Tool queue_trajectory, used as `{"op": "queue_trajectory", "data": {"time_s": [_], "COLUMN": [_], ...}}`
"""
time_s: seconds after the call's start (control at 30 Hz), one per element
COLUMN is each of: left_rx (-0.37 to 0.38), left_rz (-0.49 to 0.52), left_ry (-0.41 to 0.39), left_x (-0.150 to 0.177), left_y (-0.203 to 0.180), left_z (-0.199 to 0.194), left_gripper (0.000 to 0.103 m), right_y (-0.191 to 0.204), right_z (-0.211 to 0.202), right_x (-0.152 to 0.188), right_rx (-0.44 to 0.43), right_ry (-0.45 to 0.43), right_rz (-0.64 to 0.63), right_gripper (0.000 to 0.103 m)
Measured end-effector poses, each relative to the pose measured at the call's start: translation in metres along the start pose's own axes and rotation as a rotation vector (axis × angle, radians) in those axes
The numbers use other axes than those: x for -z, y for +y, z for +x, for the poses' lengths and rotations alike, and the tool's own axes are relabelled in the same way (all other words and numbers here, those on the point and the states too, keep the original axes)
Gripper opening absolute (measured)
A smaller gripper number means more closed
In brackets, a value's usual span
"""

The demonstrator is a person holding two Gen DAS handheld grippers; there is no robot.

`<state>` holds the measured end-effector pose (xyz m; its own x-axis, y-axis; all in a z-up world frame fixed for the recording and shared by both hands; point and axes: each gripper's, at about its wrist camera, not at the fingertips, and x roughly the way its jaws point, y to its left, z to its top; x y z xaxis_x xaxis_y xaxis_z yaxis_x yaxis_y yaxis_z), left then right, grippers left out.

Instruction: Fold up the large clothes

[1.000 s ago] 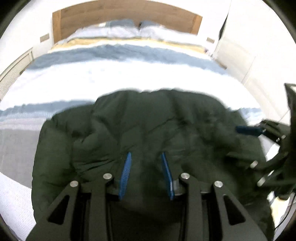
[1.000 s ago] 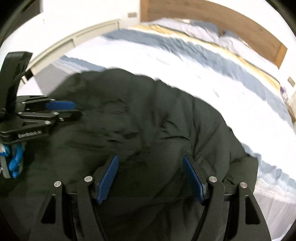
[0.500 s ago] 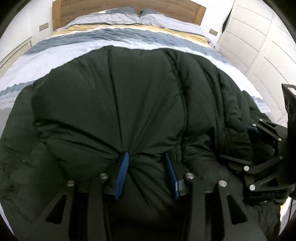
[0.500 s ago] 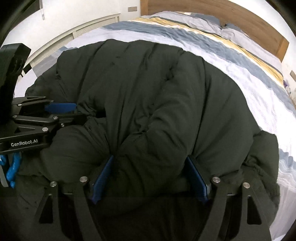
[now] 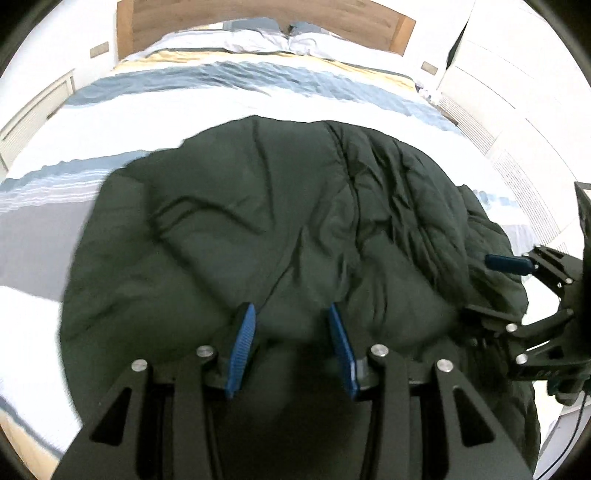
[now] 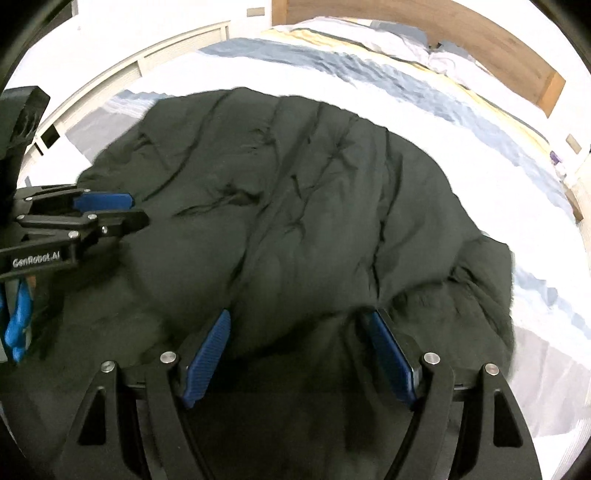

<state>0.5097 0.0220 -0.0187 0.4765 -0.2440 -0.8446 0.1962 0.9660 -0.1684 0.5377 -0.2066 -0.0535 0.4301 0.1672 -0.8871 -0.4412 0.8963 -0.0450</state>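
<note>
Nearest in the left wrist view, the left gripper (image 5: 291, 310), jaws brought close together and clamped on a pinch of the dark green padded jacket (image 5: 280, 206), the cloth bulging between the blue pads (image 5: 240, 347). Nearest in the right wrist view, the right gripper (image 6: 297, 317), jaws wider apart but filled by a thick roll of the same jacket, so judged as clamped on it too. Held at the near edge of the garment, one grip beside the other, probably to carry this edge evenly and keep the fold line straight; wider opening on the right likely because of more padding gathered there. Beyond the jaws, the jacket spread in a rounded heap on the bed (image 5: 258, 107), puffed and creased, lying on the striped white and blue cover near its foot end. Likely the step of laying one part over the body of the garment, with flattening of the trapped air not yet done; possible slipping of the smooth shell out of a shallow pinch. Farther away, the pillows (image 5: 255, 37) against the wooden headboard (image 5: 258, 11), and white cupboard doors (image 5: 517, 92) at the right side. Counted: one jacket, two grippers, four blue pads, two pillows, one bed, one headboard.
</note>
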Motion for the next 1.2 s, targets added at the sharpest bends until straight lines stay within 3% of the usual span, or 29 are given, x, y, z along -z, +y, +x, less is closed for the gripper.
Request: {"op": "queue_trajectory", "data": {"time_s": [0.4,0.73,0.83,1.2], "left_rx": [-0.036,-0.062,-0.086,-0.144], "left_rz": [-0.119,-0.174,-0.188,-0.289], "left_ry": [0.012,0.065,0.061,0.024], "left_x": [0.075,0.108,0.115,0.142], "left_y": [0.058,0.086,0.096,0.139], "left_z": [-0.077,-0.129,-0.148,-0.209], "left_gripper": [0.04,0.04,0.053,0.065], "right_y": [0.023,0.04,0.041,0.008], "right_z": [-0.057,-0.09,-0.102,-0.15], "right_x": [0.06,0.086,0.09,0.108], "right_rx": [0.016,0.023,0.034,0.116], "right_ry": [0.059,0.09,0.092,0.098], "right_rz": [0.018,0.048,0.049,0.167], "right_gripper": [0.076,0.076,0.076,0.076]}}
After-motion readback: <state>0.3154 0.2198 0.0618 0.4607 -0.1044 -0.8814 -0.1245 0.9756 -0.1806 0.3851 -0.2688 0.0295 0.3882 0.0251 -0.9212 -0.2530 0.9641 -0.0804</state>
